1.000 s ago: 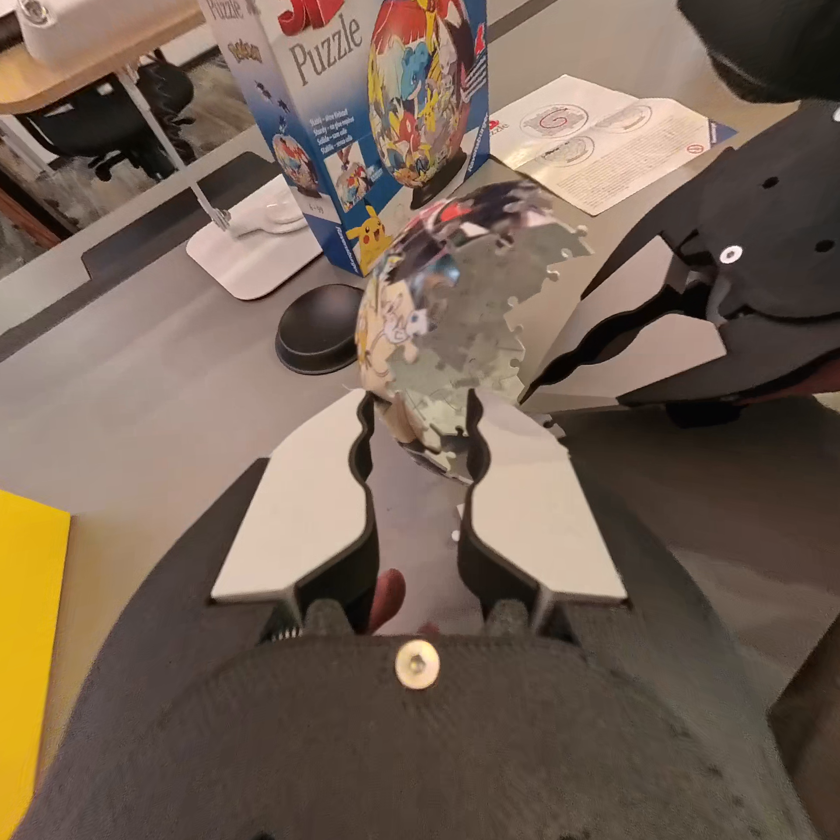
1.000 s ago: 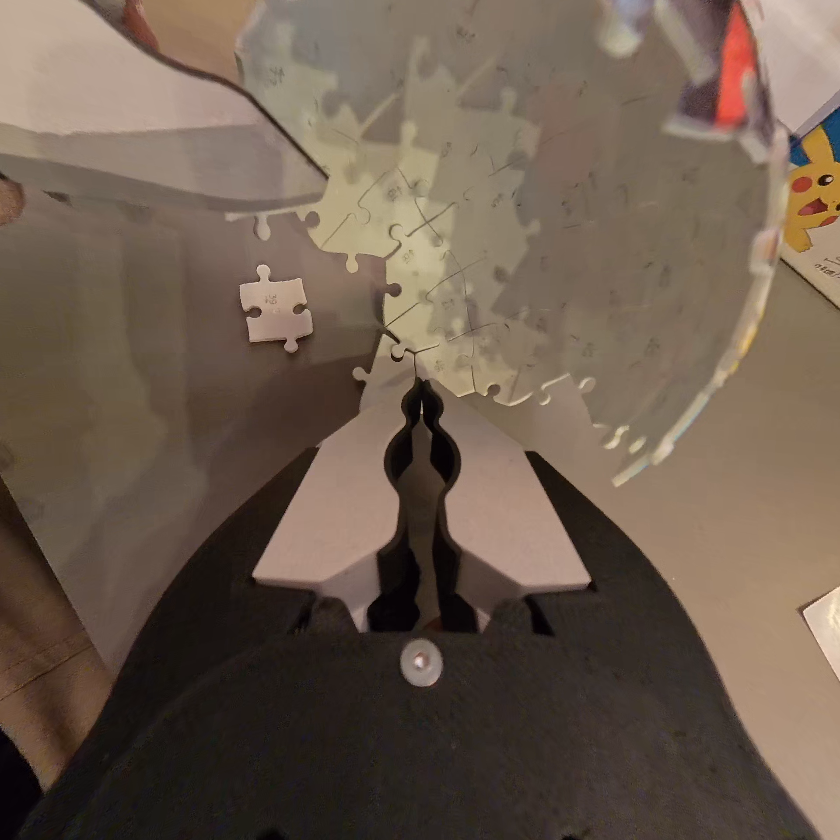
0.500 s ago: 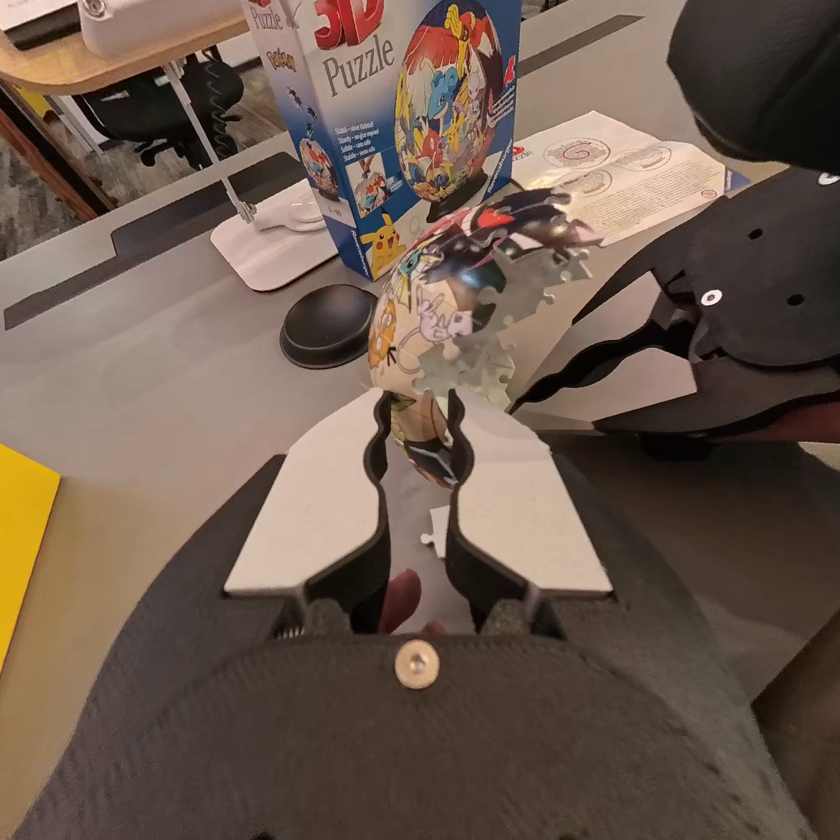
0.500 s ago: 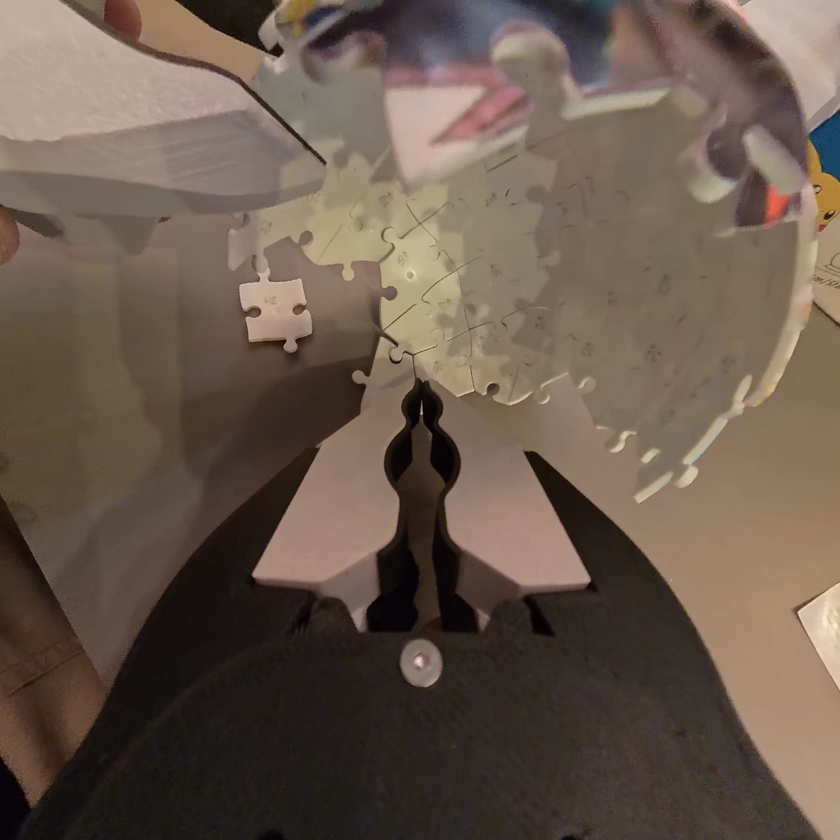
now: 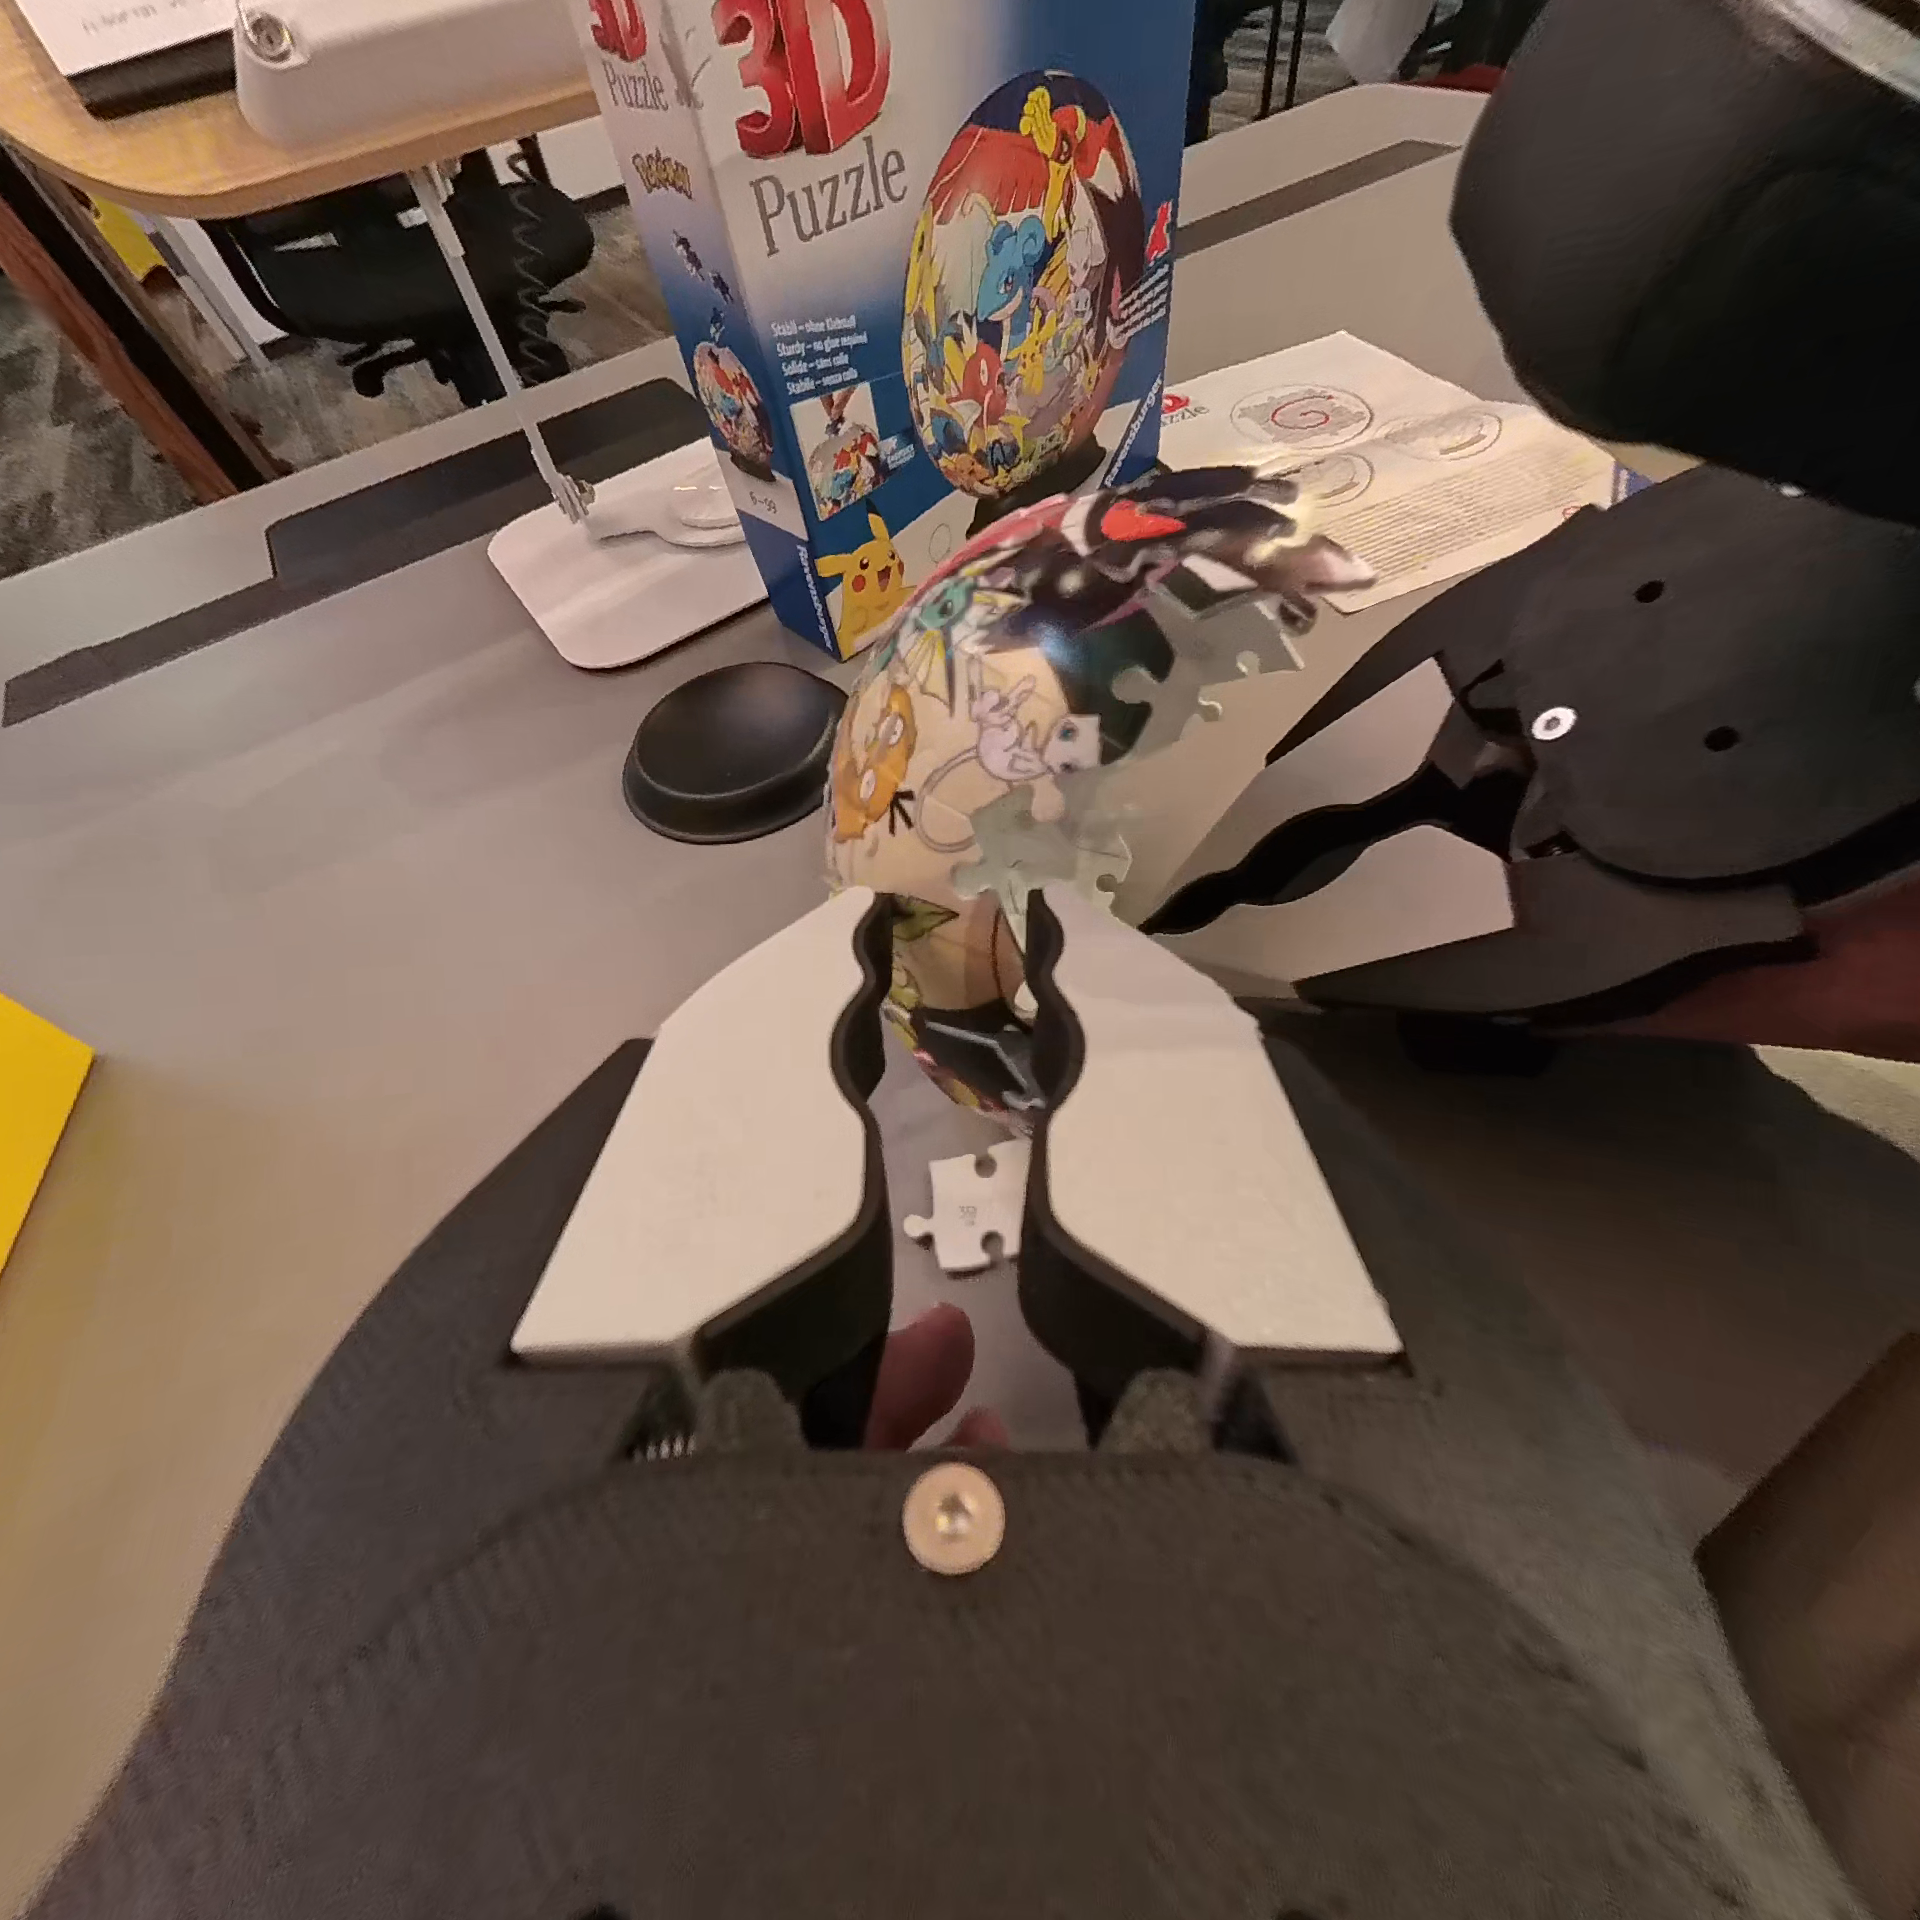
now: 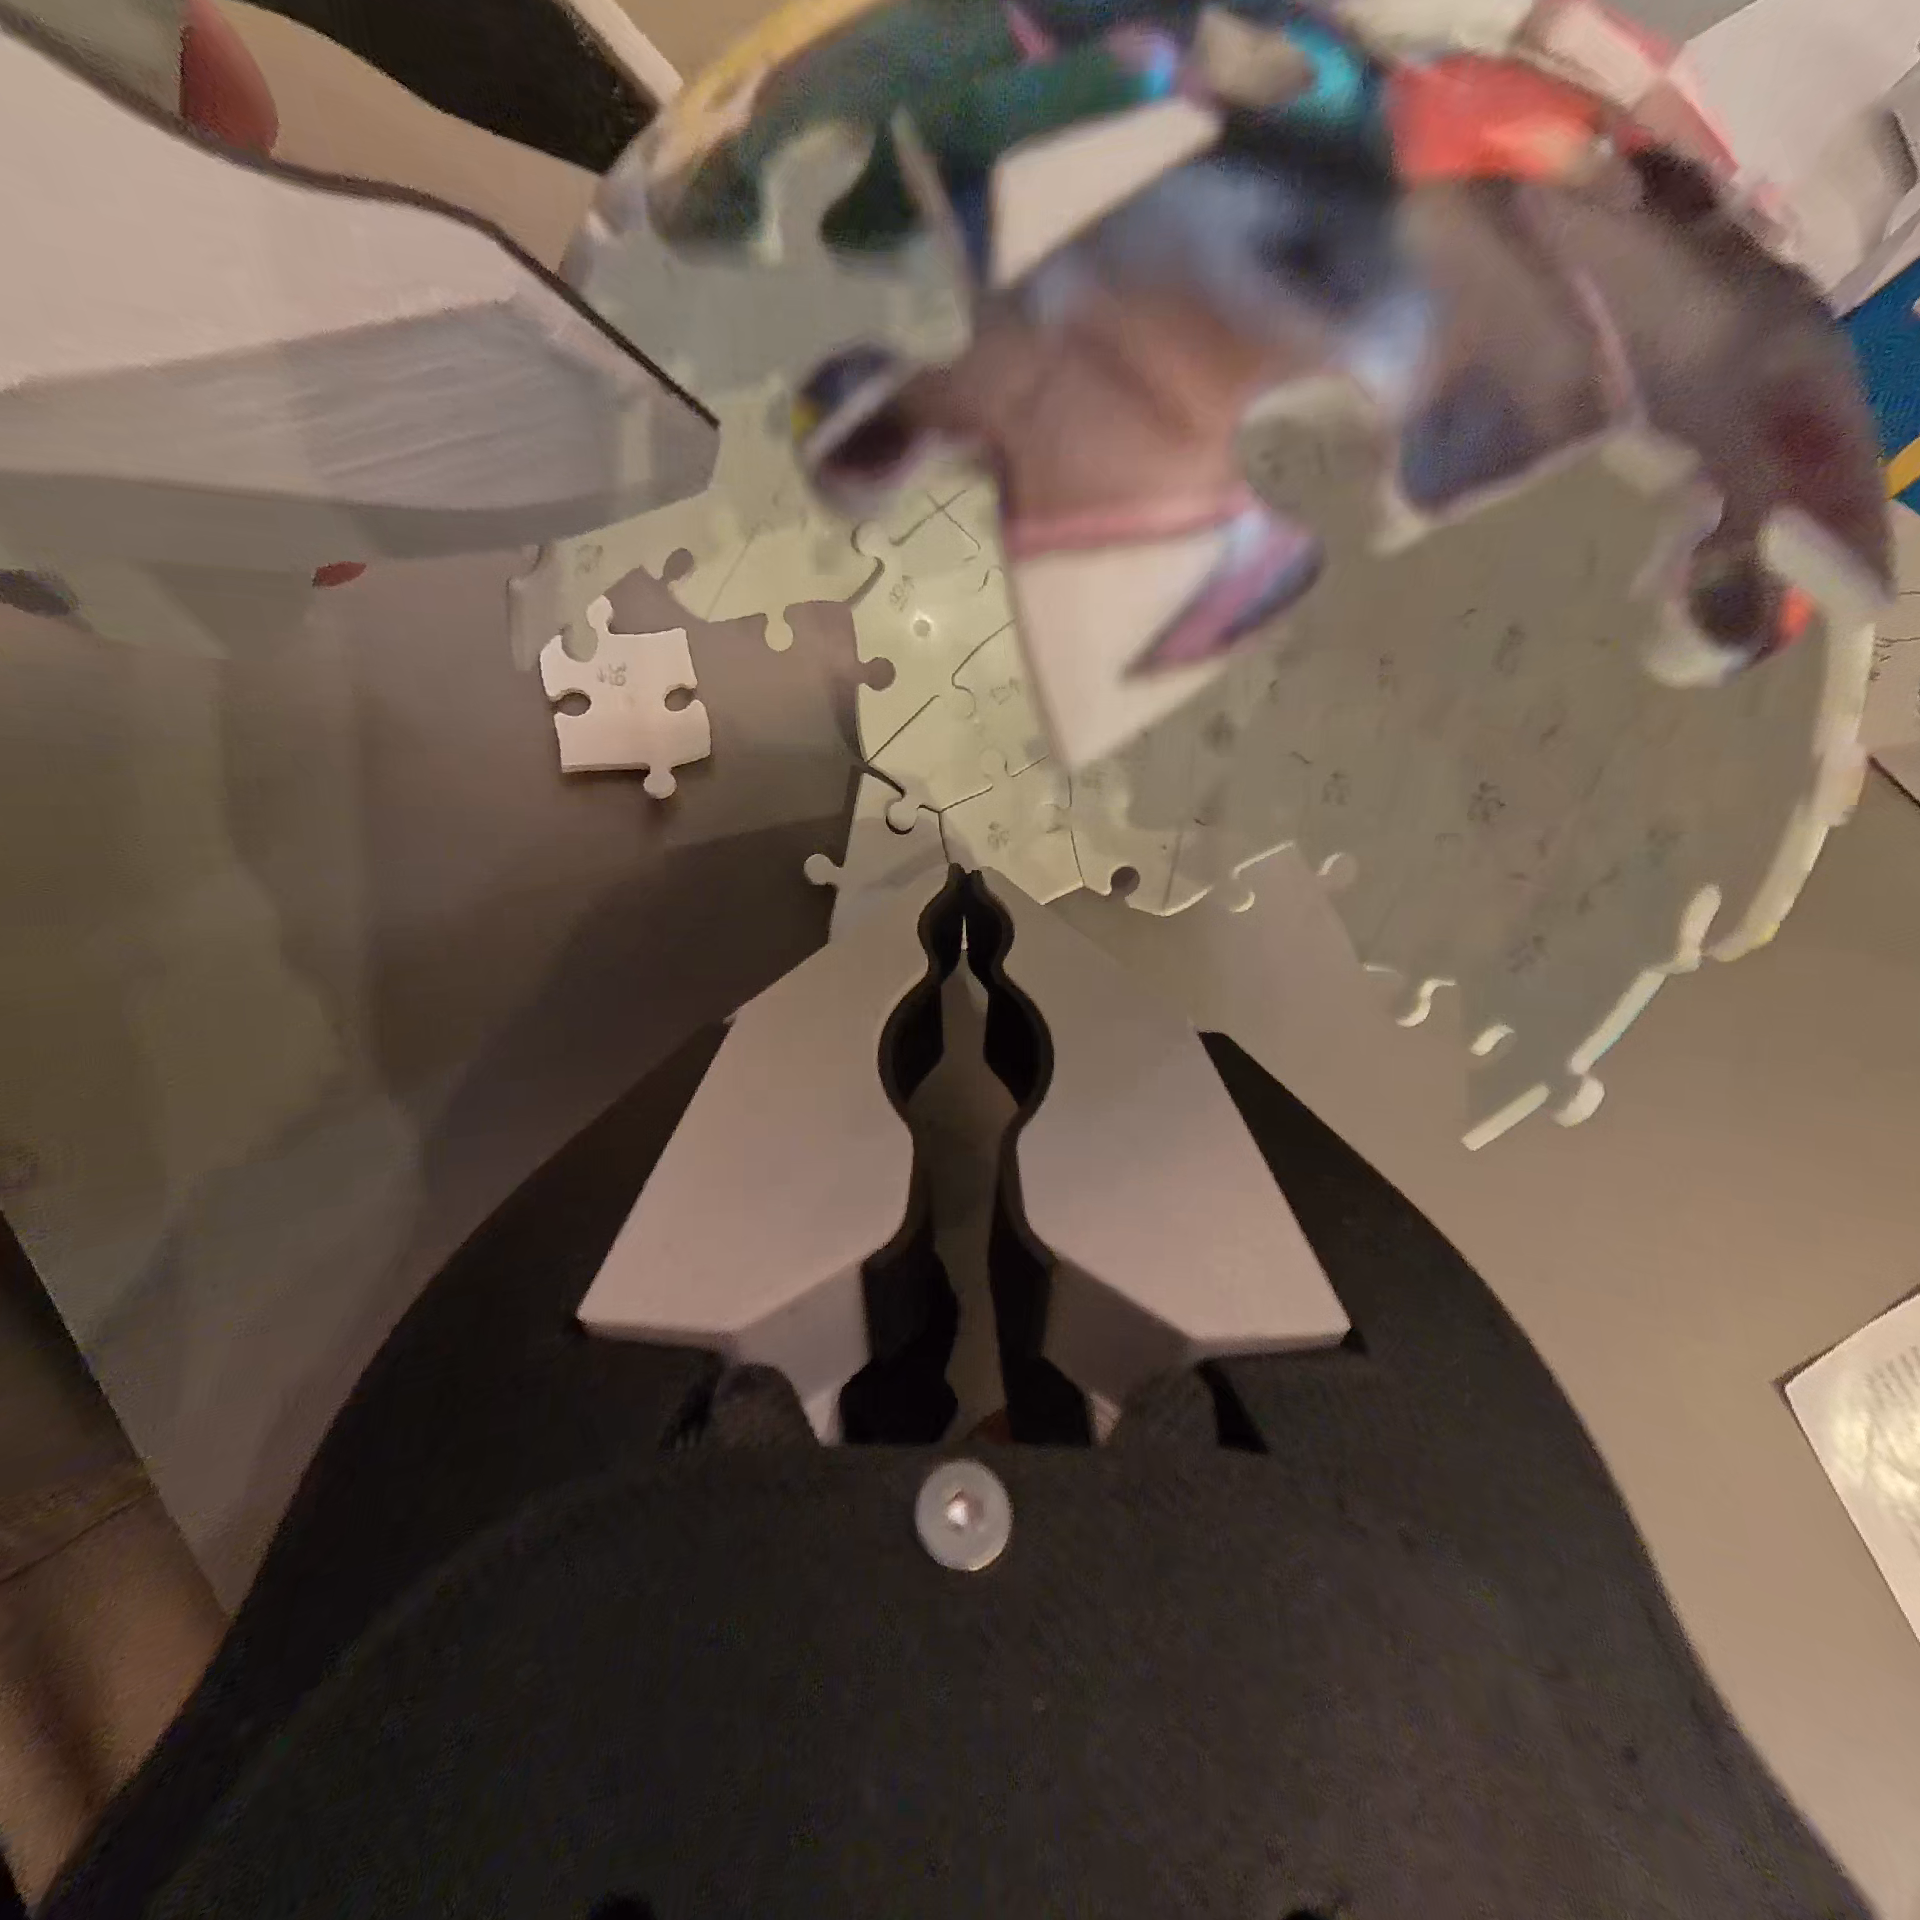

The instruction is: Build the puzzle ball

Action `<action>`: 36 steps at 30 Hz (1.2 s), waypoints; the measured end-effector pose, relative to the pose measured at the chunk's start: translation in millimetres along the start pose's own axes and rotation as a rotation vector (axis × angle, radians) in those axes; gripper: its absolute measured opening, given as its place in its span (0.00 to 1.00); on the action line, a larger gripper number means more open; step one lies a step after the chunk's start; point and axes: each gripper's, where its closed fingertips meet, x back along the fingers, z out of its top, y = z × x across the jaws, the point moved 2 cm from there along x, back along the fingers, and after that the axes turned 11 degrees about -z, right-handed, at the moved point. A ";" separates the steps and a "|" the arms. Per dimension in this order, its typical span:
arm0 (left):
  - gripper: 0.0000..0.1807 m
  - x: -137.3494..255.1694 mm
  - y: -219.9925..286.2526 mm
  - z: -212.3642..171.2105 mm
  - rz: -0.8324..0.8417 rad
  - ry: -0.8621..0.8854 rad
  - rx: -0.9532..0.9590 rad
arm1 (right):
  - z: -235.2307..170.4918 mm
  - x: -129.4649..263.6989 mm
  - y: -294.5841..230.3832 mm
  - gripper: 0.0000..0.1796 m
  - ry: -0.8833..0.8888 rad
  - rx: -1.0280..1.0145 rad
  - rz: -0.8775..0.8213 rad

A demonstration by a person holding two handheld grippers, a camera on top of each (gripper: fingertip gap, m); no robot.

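The partly built puzzle ball [image 5: 966,748] is held above the grey table, printed outside facing the left wrist view. Its grey numbered inside and jagged open edge face the right wrist view [image 6: 1351,779]. My left gripper [image 5: 958,920] is closed around the ball's lower part. My right gripper [image 6: 961,883] is shut, pinching the ball's edge. It reaches in from the right in the left wrist view [image 5: 1153,925]. One loose white piece [image 5: 971,1210] lies face down on the table under the ball. It also shows in the right wrist view [image 6: 623,707].
The black ball stand [image 5: 732,753] sits behind the ball, with the upright puzzle box [image 5: 904,312] and a white lamp base [image 5: 623,582] farther back. An instruction sheet [image 5: 1403,447] lies at the back right. A yellow sheet [image 5: 31,1112] is at the left edge. The tips of one gripper are about 9 cm away from the tips of the other. The loose white piece [image 5: 971,1210] sits 7 cm or so from the ends of my right fingers. Seen from the right wrist view [image 6: 620,677] as well.
The ball has turned, so more of its printed outside now faces both cameras. The left fingers have narrowed onto its lower part. The right gripper's pinch on the edge is unchanged.
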 end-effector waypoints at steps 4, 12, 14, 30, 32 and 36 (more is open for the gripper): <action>0.13 0.6 1.8 -0.4 -0.004 0.006 0.015 | 0.0 0.0 -0.1 0.00 0.002 0.012 -0.006; 0.14 4.6 0.4 3.3 -0.064 0.067 0.100 | 0.0 0.0 0.0 0.00 0.005 0.019 -0.008; 0.16 6.1 0.7 4.2 -0.081 0.081 0.105 | 0.1 0.0 0.1 0.00 0.007 0.022 -0.010; 0.21 0.8 3.3 -7.9 -0.152 0.077 0.206 | -0.5 0.4 1.7 0.00 0.021 -0.003 0.012; 0.21 0.8 2.4 -9.1 -0.146 0.076 0.207 | -0.8 0.5 2.4 0.00 0.022 -0.010 0.014; 0.21 0.4 2.9 -10.1 -0.146 0.077 0.204 | -1.2 0.5 2.6 0.00 0.021 -0.001 0.015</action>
